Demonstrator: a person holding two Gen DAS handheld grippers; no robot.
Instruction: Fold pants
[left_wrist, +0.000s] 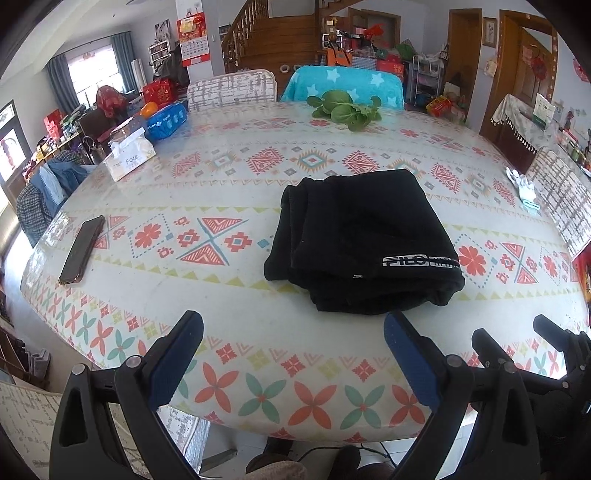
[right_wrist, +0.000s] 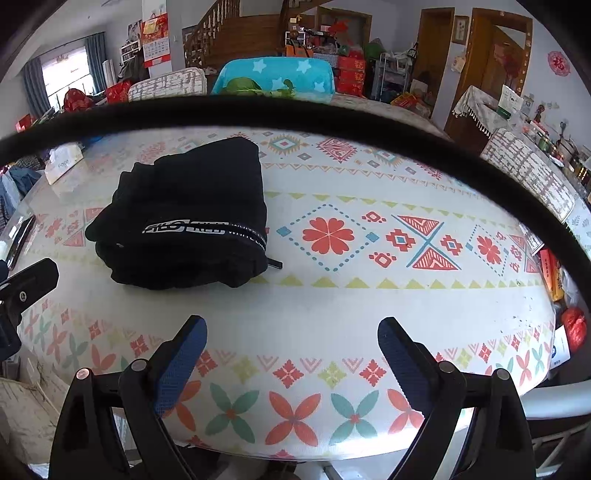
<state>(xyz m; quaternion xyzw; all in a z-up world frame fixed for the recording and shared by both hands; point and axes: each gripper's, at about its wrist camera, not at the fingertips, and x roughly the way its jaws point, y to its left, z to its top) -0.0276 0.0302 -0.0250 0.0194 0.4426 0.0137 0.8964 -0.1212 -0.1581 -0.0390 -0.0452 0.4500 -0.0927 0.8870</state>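
1. The black pants (left_wrist: 364, 245) lie folded into a thick bundle on the patterned tablecloth (left_wrist: 229, 295), just right of centre in the left wrist view, white lettering on the near right edge.
2. The left gripper (left_wrist: 293, 354) hangs over the near table edge at the bottom of the frame, blue pads spread wide, nothing between them, clear of the pants.
3. The right gripper (right_wrist: 291, 354) sits likewise at the bottom of its own view, fingers released and empty; the pants (right_wrist: 184, 218) lie to its upper left.
4. A dark phone (left_wrist: 82, 249) lies at the left; a tissue box (left_wrist: 129, 155) is further up.
5. Leafy greens (left_wrist: 345, 109) rest at the far edge, top centre.
6. A black band (right_wrist: 258, 110) arcs across the right wrist view, perhaps a strap, too blurred to name.
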